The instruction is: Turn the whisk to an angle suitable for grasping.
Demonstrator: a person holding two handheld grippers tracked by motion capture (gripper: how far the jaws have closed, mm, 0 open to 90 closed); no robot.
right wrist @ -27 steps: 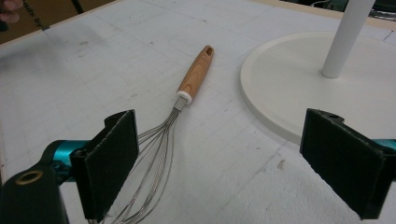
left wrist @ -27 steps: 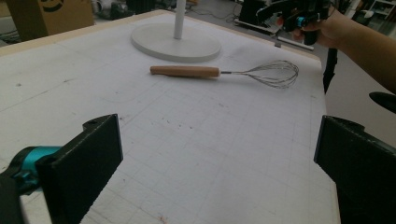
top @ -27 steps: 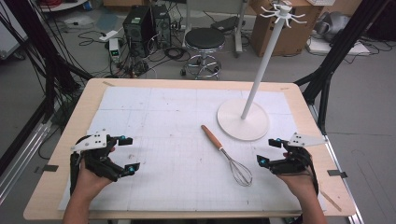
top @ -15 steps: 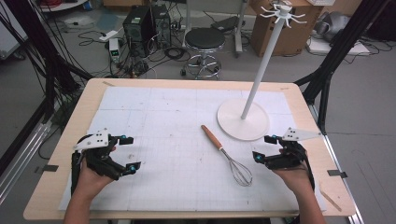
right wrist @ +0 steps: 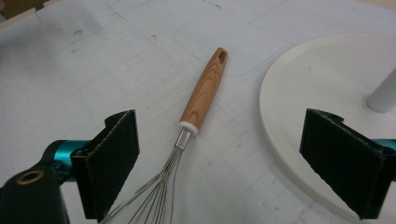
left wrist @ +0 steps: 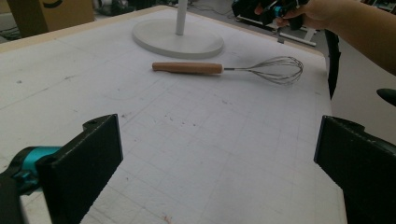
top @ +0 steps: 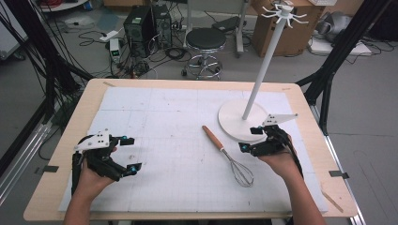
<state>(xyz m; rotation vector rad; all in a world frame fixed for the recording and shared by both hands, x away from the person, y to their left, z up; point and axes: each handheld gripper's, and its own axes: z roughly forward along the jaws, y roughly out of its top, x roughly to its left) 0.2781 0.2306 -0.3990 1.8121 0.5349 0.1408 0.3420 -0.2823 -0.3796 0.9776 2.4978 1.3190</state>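
1. Reaching for the whisk (top: 228, 156) — right tool (top: 251, 139) released, jaws wide, nothing between them.
2. Whisk lies flat on the bench (top: 155, 84), just beside the stand base (top: 234, 123).
3. Straddle the wooden handle (right wrist: 204, 89) squarely, then clamp.
4. Left tool (top: 128, 153) released — keep it apart.

A lab room set up for recording hand work

A light wooden table (top: 61, 154) with a white grid mat (top: 164, 122) stands on a grey floor (top: 361, 117), with black metal frame poles (top: 42, 51) rising at its sides. Behind the table sit a black computer box (top: 139, 23), a white power strip (top: 107, 35) and lots of tangled black cables (top: 155, 61). A round black stool on wheels (top: 206, 44) and brown cardboard boxes (top: 300, 33) stand near them. Bits of black tape (top: 339, 174) stick to the table's edge. This looks like a place for tests, not a home.
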